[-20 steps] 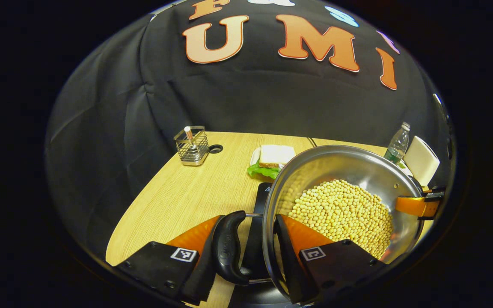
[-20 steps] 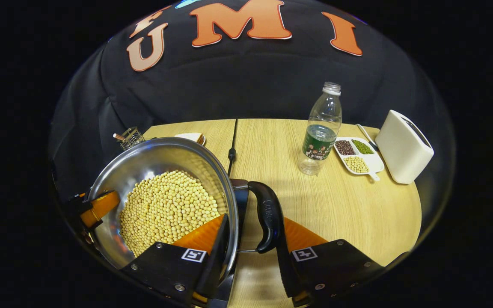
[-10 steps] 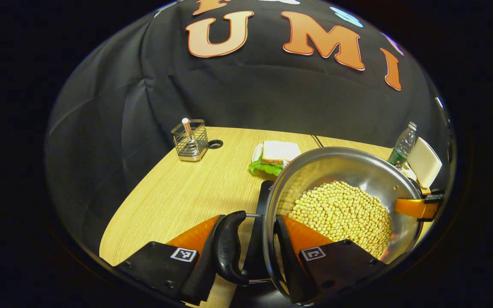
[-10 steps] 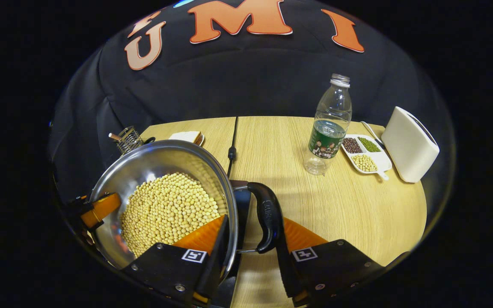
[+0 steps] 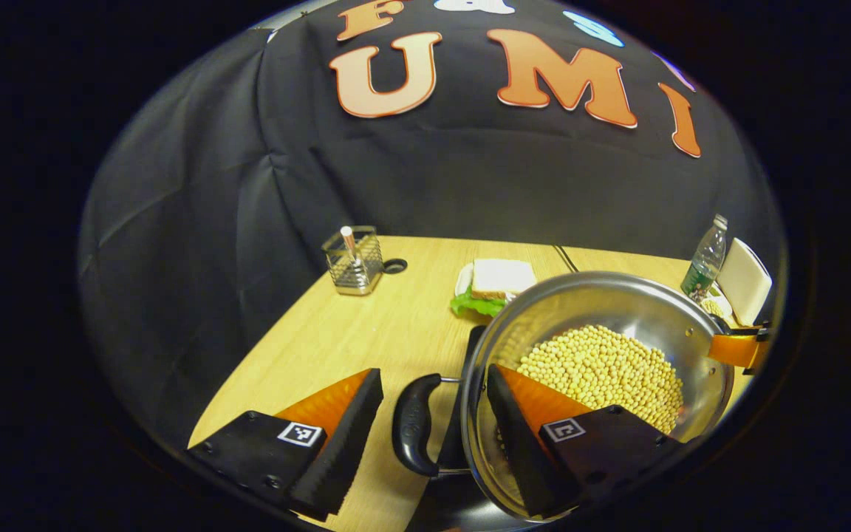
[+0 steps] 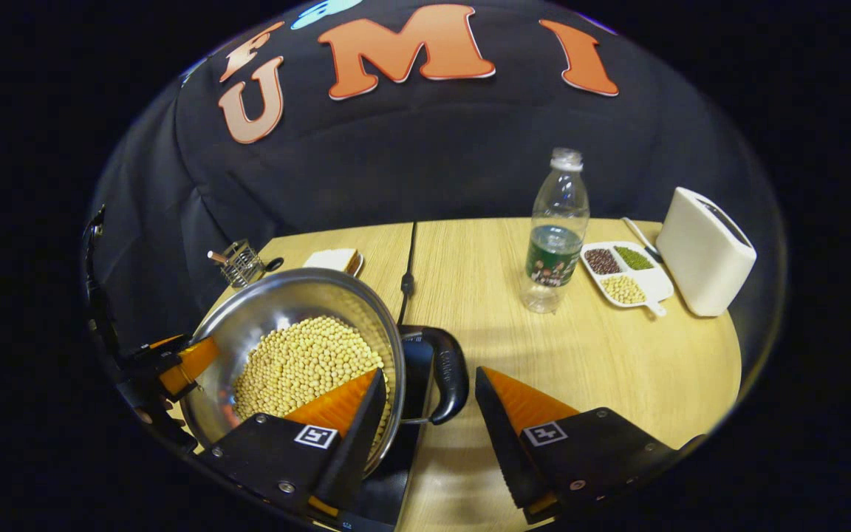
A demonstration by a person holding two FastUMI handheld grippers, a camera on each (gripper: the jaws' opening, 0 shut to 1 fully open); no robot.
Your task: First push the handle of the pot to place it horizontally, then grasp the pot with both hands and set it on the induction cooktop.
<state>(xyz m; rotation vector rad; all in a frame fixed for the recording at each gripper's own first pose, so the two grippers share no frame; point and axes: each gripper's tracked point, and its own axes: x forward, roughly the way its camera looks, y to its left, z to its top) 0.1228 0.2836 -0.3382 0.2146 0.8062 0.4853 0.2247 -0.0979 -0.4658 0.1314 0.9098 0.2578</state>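
A steel pot (image 5: 603,295) full of yellow beans (image 5: 603,366) sits on the black induction cooktop (image 5: 444,510). My left gripper (image 5: 434,373) is open and straddles the pot's near black handle (image 5: 414,436); one finger hangs inside the rim, the other stands clear of the handle. In the right gripper view the pot (image 6: 285,303) is at lower left on the cooktop (image 6: 385,491). My right gripper (image 6: 429,375) is open around the other handle (image 6: 449,373), one finger over the beans (image 6: 300,362). Each view shows the other gripper's finger at the pot's far rim.
A wire basket (image 5: 355,258) and a sandwich on lettuce (image 5: 496,281) lie behind the pot to the left. A water bottle (image 6: 555,236), a divided dish of beans (image 6: 621,273) and a white toaster (image 6: 702,251) stand to the right. A black cable (image 6: 409,258) runs to the back.
Both grippers have opened and let go of the pot's handles, drawing back slightly. The pot now rests on the cooktop.
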